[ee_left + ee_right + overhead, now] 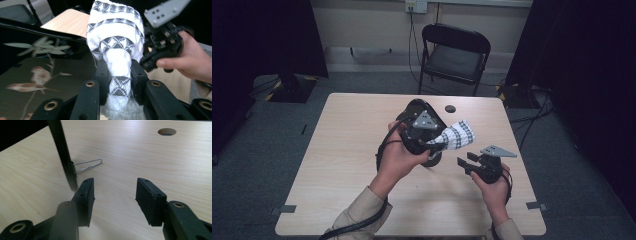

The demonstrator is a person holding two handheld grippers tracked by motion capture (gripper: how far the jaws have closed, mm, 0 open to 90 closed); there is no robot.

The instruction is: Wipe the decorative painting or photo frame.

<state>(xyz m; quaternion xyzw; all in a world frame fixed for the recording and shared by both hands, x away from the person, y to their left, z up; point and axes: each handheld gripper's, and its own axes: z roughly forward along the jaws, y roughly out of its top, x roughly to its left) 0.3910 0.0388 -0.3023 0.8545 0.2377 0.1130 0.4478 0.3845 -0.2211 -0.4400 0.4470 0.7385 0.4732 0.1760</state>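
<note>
Carrying everything: a pale wooden tabletop [347, 150] with a round hole [450, 108] near its far edge.
Behind the tabletop: a black folding chair [454, 52] against the wall, well apart from the work.
Dark object: a black tray [30, 75] with a picture of birds and leaves, close beside the left tool in the left gripper view; in the right gripper view its black edge [62, 155] stands on the wood with a thin wire clip [87, 165] beside it.
Left hand [397, 160]: raised above the middle of the tabletop, wrapped around the left tool [429, 142].
Left tool state: pressed together on the cloth, pinching it at its narrow end.
Cloth [116, 37]: white with black diamond and stripe patterns, held up off the tabletop, bunched between the pads and fanning out wider beyond them towards the right tool.
Right hand [494, 187]: lower and nearer the right edge of the tabletop, holding the right tool [468, 162].
Right tool state: spread, its two black pads [86, 195] apart with bare wood between them, pinching nothing.
Gap between tools: the right tool sits just beside the hanging end of the cloth; I cannot tell whether it touches it.
</note>
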